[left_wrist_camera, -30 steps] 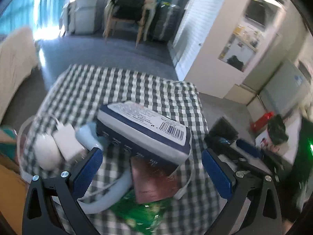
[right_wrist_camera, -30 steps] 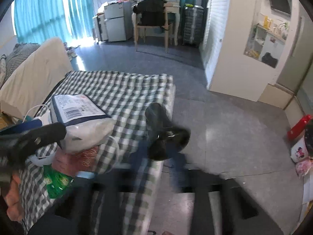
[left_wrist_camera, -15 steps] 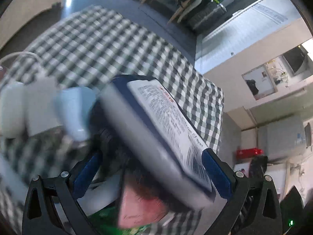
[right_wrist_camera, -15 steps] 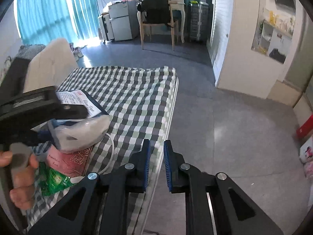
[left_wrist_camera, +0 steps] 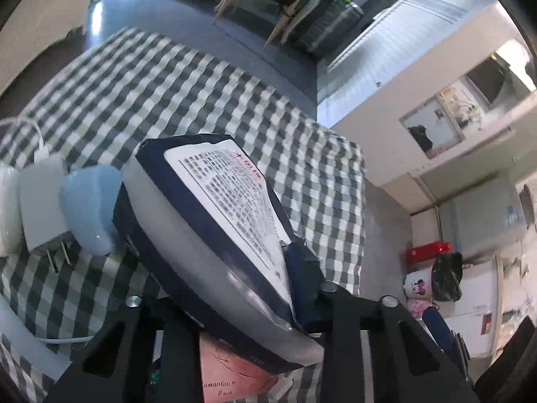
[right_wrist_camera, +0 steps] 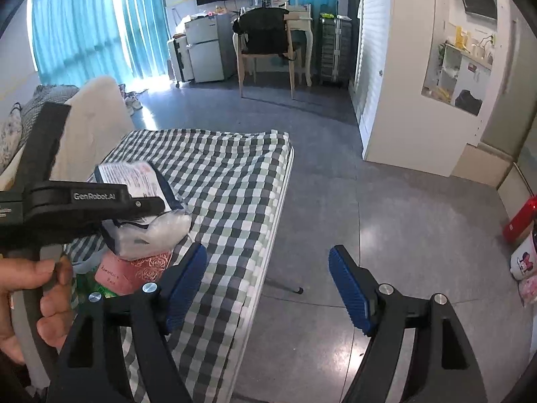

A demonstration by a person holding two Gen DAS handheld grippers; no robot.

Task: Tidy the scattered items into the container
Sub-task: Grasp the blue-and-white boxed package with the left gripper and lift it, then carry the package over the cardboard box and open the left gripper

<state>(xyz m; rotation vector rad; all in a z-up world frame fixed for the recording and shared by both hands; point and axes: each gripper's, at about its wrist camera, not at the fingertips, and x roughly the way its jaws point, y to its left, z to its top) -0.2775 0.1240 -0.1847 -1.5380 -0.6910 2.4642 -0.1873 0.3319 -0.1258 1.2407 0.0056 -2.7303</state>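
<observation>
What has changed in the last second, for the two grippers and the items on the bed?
The left gripper, open a second ago, has closed on the navy-and-white plastic tissue pack and tilted it up. The right gripper, shut half a second ago, has opened wide. The white charger, pale blue case and pink packet lie unmoved on the checked cloth.

My left wrist camera sits very close over a navy-and-white packet [left_wrist_camera: 214, 221] that fills the frame's centre, facing across the checked bedcover [left_wrist_camera: 141, 77] toward the kitchen alcove at right. My right wrist camera looks from farther back, down the room toward the teal curtains [right_wrist_camera: 90, 23]. Both views share the packet [right_wrist_camera: 141, 208], the bedcover [right_wrist_camera: 235, 181] and the wooden chair [right_wrist_camera: 265, 43].
</observation>
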